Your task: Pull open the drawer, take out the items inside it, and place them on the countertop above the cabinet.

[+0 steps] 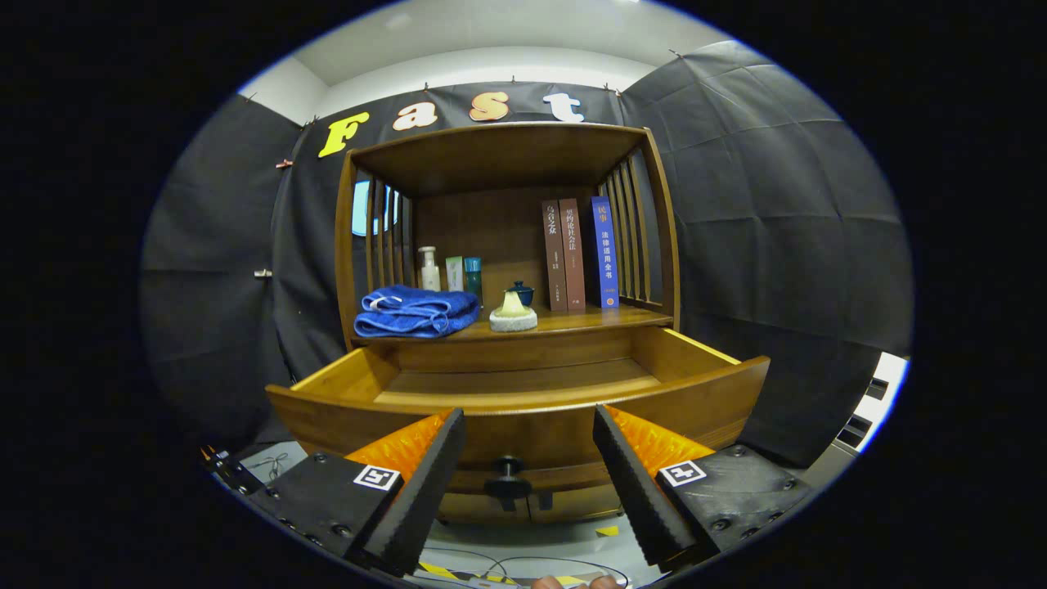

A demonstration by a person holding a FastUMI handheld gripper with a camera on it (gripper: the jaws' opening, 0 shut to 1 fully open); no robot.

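Note:
The wooden drawer (pixel 523 409) stands pulled out of the cabinet, and the part of its inside that I see is bare wood. Its dark round knob (pixel 507 483) sits on the front panel, between and just ahead of my fingers. My gripper (pixel 527 442) is open, with nothing between the fingers, and it hovers in front of the drawer's front. On the countertop (pixel 572 321) above lie a folded blue towel (pixel 415 312) and a small cream and white item (pixel 513 314), with a dark lidded pot (pixel 521 292) behind it.
Bottles and small boxes (pixel 450 272) stand at the back left of the countertop; three upright books (pixel 579 255) stand at the right. Slatted sides and a top shelf (pixel 499 147) enclose the counter. Cables and yellow tape lie on the floor below.

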